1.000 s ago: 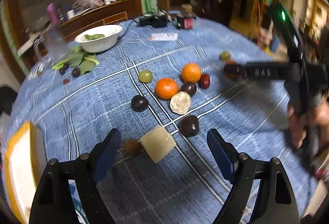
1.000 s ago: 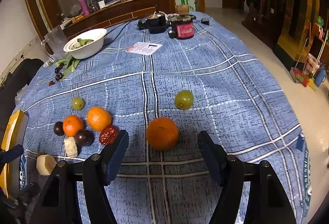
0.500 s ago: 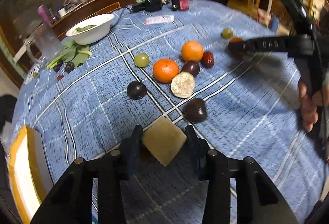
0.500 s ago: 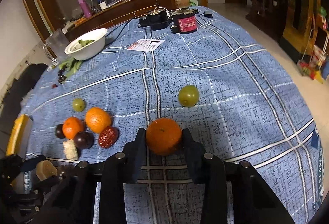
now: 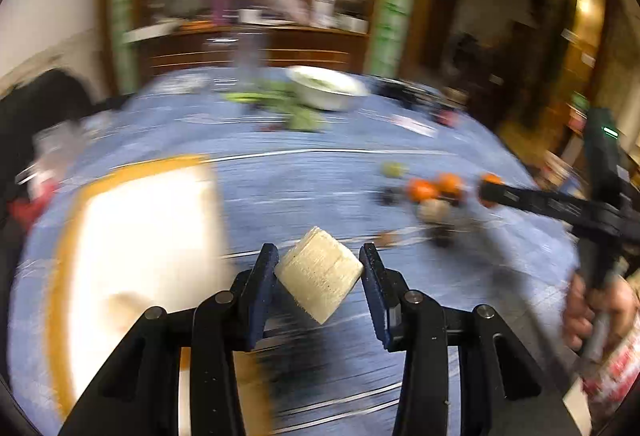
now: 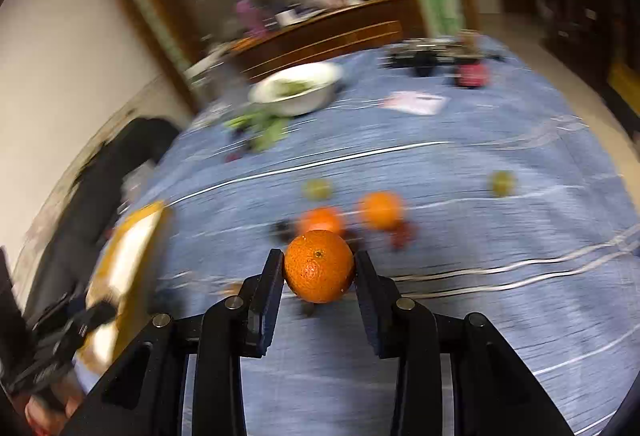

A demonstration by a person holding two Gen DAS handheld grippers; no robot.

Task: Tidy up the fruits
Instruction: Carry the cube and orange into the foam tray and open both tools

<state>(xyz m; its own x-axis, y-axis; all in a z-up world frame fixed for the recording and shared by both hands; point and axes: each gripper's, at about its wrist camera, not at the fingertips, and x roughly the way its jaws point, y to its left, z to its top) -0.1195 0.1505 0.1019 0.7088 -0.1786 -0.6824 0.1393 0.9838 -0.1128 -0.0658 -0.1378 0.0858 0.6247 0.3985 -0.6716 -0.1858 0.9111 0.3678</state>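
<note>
A pale cut fruit chunk [image 5: 319, 273] is clamped in the left gripper [image 5: 319, 268] above the table's [image 5: 304, 172] near edge, while an orange [image 6: 319, 265] is gripped by the right gripper [image 6: 319, 268].

Blue checked tablecloth [image 6: 460, 164]: white bowl [image 6: 298, 92], loose oranges [image 6: 380, 210], yellow-rimmed tray [image 5: 136, 236].

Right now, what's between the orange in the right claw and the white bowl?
In the right wrist view, blurry fruit lies between the orange and the white bowl: another orange, a green fruit, then bare blue tablecloth and leafy greens.
</note>
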